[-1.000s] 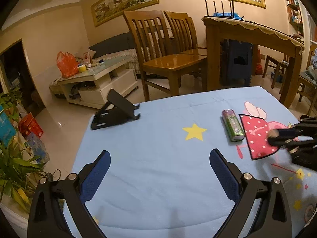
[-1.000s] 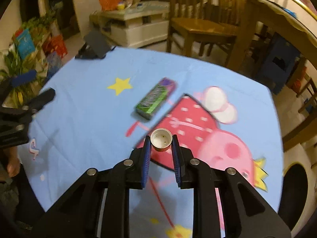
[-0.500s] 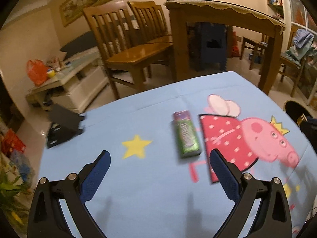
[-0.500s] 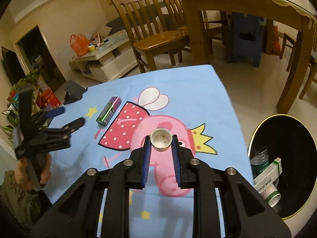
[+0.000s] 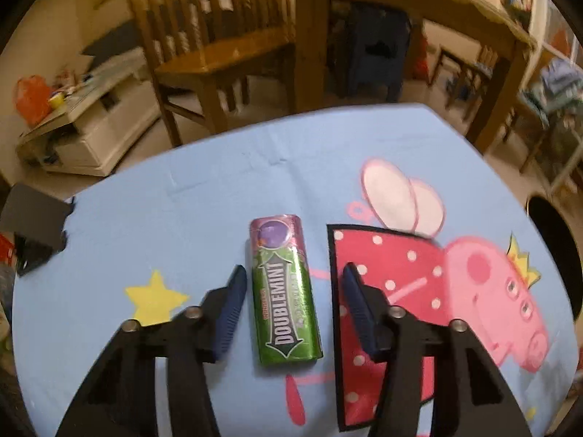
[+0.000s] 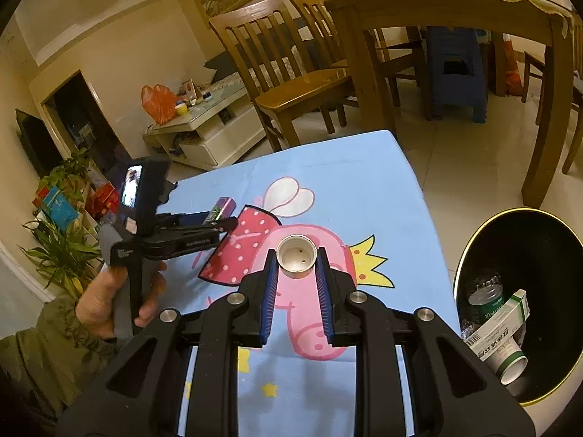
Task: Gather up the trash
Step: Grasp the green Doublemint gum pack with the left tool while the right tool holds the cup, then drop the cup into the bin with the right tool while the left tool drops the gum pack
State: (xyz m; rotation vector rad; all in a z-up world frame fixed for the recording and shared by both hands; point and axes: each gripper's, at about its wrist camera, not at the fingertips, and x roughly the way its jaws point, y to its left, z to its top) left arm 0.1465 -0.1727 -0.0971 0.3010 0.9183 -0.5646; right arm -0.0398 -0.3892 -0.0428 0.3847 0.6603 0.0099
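A green and purple Doublemint gum pack (image 5: 284, 287) lies on the blue cartoon tablecloth (image 5: 204, 196). My left gripper (image 5: 293, 273) is open, its jaws standing on either side of the pack without touching it. In the right wrist view the left gripper (image 6: 215, 223) reaches over the pack (image 6: 221, 208). My right gripper (image 6: 296, 255) is shut on a small white cap (image 6: 296, 258) and holds it above the table. A black trash bin (image 6: 524, 302) with a gold rim stands on the floor to the right, holding a bottle, a carton and a cup.
A black phone stand (image 5: 31, 225) sits at the table's far left edge. Wooden chairs (image 6: 288, 69) and a wooden dining table (image 6: 452, 18) stand beyond the far edge. A white coffee table (image 6: 204, 120) and potted plants (image 6: 62, 240) are at the left.
My left gripper has moved right and down to the gum pack and narrowed around it. My right gripper has carried the cap to the right, toward the bin.
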